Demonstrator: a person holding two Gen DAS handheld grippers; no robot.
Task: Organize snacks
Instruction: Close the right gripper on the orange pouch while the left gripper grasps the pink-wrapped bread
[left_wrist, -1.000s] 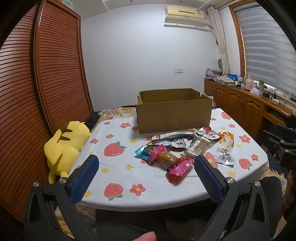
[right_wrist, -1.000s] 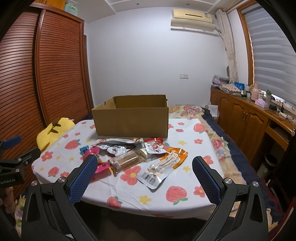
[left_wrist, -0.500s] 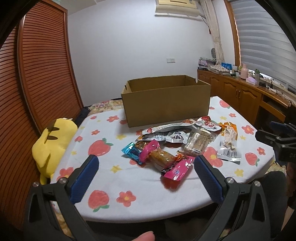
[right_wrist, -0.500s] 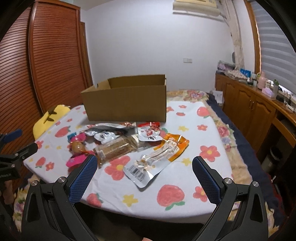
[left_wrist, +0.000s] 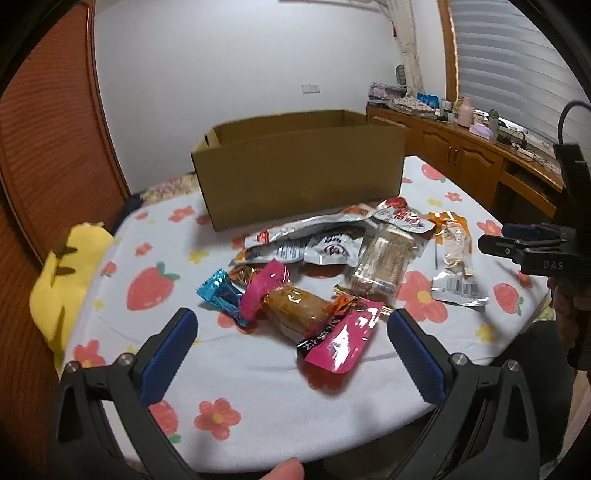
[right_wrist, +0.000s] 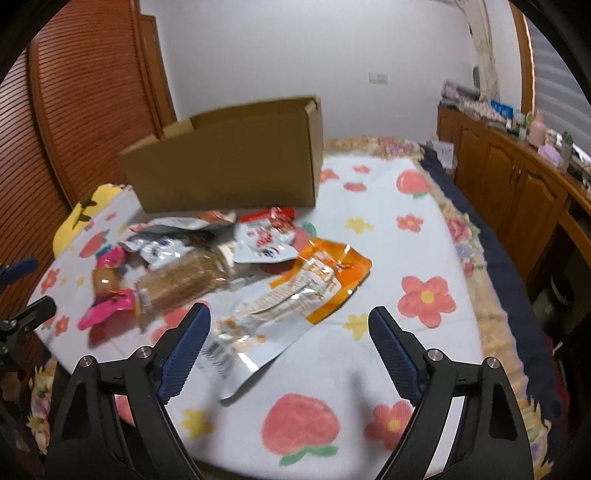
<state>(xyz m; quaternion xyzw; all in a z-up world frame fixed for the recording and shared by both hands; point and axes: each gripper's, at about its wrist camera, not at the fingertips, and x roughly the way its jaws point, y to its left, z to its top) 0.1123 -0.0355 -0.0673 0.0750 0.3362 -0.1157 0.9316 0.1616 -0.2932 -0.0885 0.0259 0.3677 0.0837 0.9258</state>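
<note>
Jaws of the right gripper (right_wrist: 290, 345) stand wide and grasp nothing; they have just been closing a little, and the near end of the orange and clear packet (right_wrist: 291, 295) lies on the cloth between them, not pressed. The left gripper (left_wrist: 291, 345) is also released, and the pink packet (left_wrist: 340, 339) lies just in front of its fingers, untouched.

All snacks still lie in one loose pile on the table (left_wrist: 258, 384), and the cardboard box (left_wrist: 299, 170) behind the pile stands open; nothing seems to be inside yet.

I judge two risks. The packets are thin and slippery, so a pad may only push one flat along the cloth instead of catching it. Also the packets overlap, so a grip on one can drag its neighbour, like the brown bar (right_wrist: 184, 280), toward the table edge.

Compared with the earlier pictures, both grippers are now lower and closer to the pile, the snacks look bigger, and the right jaws are a bit narrower.
</note>
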